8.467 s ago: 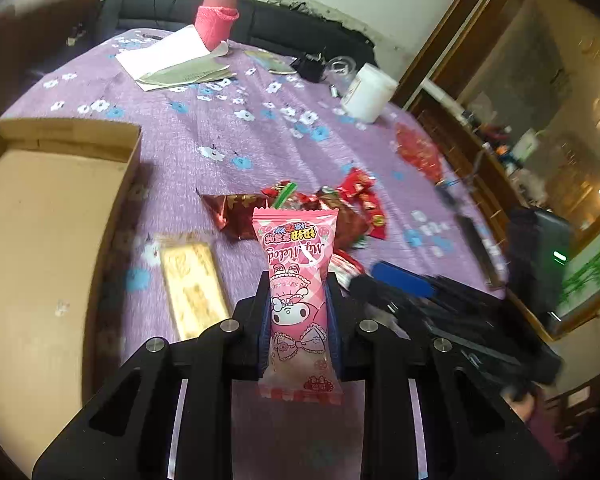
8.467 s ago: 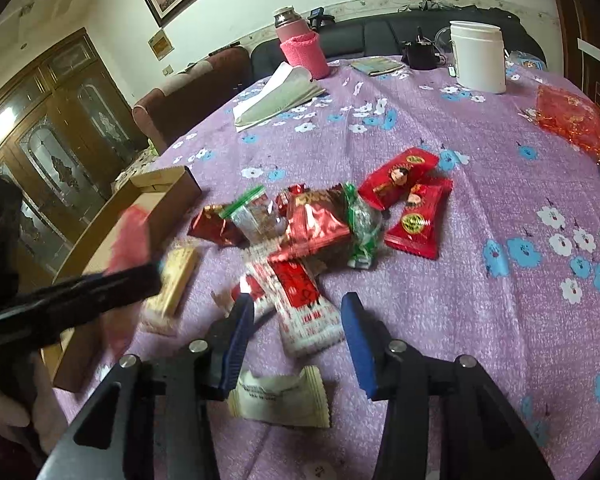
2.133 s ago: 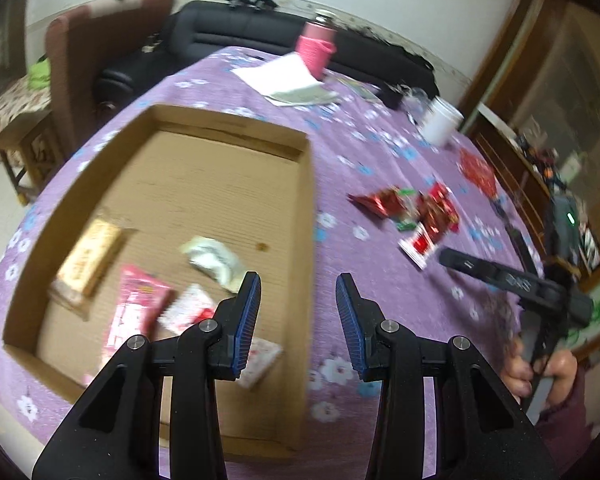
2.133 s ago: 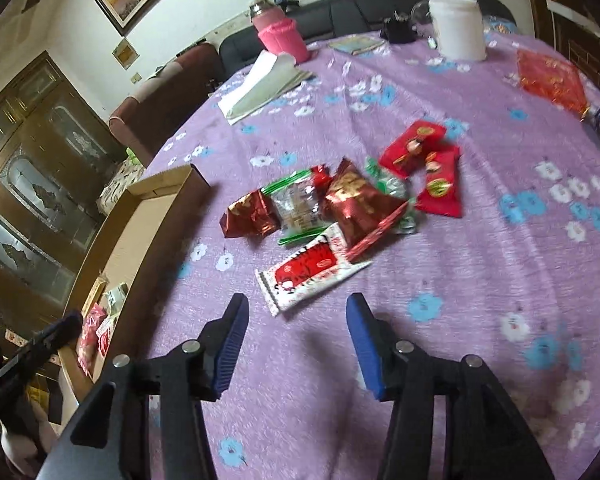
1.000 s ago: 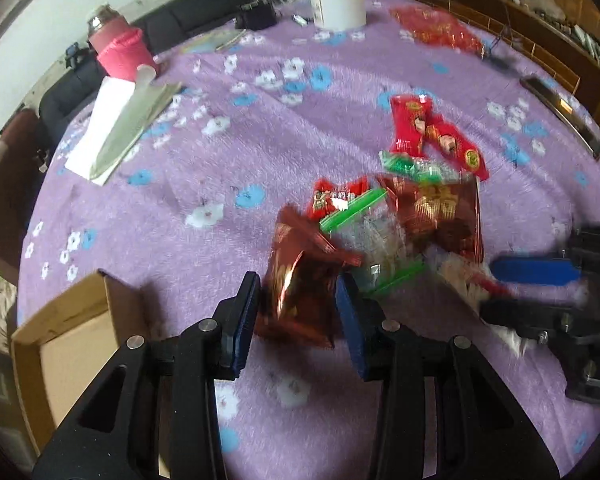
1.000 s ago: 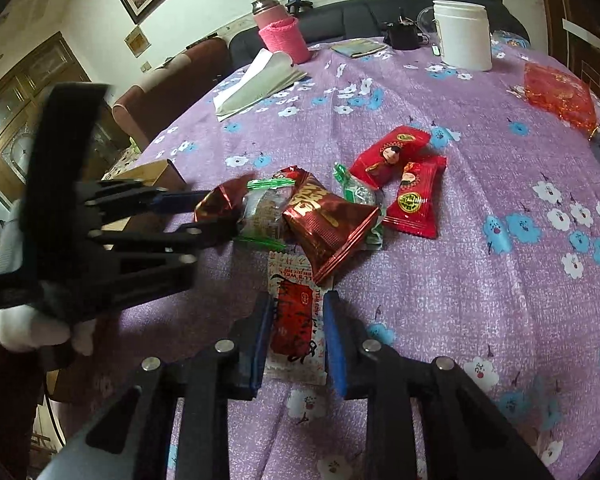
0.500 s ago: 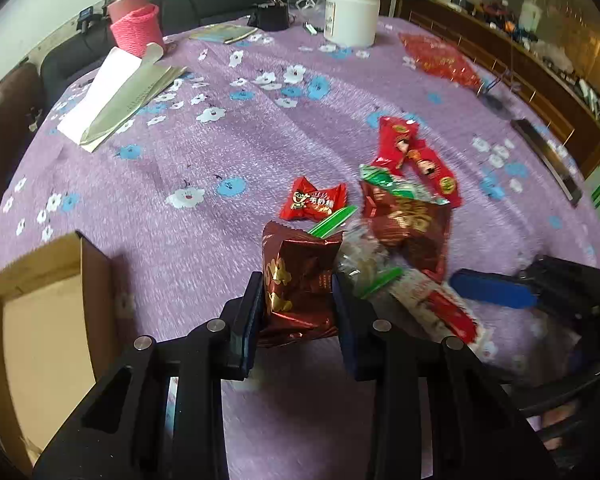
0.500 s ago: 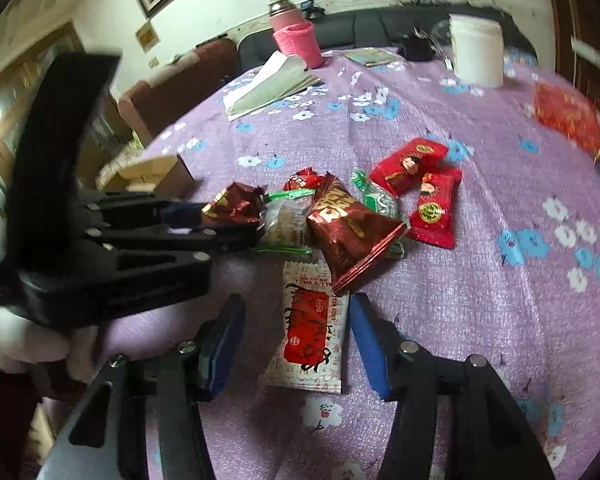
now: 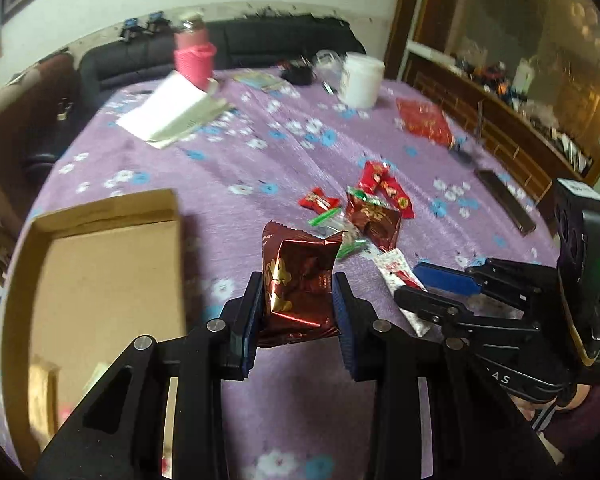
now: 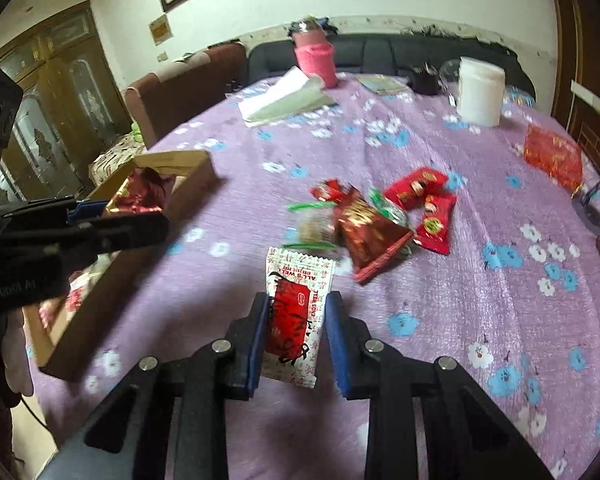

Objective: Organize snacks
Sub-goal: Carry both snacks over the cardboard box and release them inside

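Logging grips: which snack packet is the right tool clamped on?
The white packet with the red label, between the right tool pads; the others are red or foil.

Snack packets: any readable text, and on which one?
"ALL'S WELL" and "ENDS WELL": on the white-and-red packet, printed upside down in this view.
Gold print on the dark red foil packet: not readable.
Print on the loose red packets: too small and blurred to read.

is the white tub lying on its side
No, the white tub stands upright on the purple cloth at the far side of the table.
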### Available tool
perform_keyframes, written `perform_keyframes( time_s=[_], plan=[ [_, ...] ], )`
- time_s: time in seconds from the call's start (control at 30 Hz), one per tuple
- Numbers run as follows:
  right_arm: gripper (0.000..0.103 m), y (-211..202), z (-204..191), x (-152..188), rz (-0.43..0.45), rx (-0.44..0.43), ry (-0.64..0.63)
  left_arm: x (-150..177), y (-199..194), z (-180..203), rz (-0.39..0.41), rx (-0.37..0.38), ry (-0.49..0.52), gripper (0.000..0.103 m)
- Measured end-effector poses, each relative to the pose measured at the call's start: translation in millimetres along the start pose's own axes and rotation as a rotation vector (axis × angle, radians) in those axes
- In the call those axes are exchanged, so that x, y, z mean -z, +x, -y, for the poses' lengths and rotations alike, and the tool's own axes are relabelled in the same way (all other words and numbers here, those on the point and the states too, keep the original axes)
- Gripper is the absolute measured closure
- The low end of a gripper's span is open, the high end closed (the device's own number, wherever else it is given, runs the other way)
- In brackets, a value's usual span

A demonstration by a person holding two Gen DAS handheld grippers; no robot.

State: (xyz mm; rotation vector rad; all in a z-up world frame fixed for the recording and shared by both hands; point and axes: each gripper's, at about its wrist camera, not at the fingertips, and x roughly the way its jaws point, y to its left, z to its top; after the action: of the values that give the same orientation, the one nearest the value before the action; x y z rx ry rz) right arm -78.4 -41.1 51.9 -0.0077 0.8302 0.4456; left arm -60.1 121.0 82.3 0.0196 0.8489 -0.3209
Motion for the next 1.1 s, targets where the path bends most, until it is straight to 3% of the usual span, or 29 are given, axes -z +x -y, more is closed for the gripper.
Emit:
perform_keyframes(
  time_s=[0.2,0.43,0.93,1.03,1.1],
  plan=[
    [0.072,-15.9,-37.3,-10.9,0.034,-0.005,-0.079,11.6,-28.7,-34.7,0.058,-0.046,-0.076,0.070],
    [0.072,-4.7,-76.2,-35.1,0.014,-0.106,-0.093,27.5,-37.1,-96.5,0.066,-0.109,-0.210,0.070],
    [0.072,77.9,-154.2,-67.3,-0.112,-0.188,-0.152,39.3,-25.4,-166.9,0.038,-0.150,-0.350,0.070],
    [0.069,90.4,-162.2,-67.9,-0.118,-0.199,-0.168,41.2,-22.5,-176.4,0.025,-0.131,-0.394,0.070],
    [0.060,96.6,-163.0,-68.2,-0.124,-0.206,-0.166,43.0,-22.9,-181.1,0.022,-0.118,-0.416,0.070]
  ],
)
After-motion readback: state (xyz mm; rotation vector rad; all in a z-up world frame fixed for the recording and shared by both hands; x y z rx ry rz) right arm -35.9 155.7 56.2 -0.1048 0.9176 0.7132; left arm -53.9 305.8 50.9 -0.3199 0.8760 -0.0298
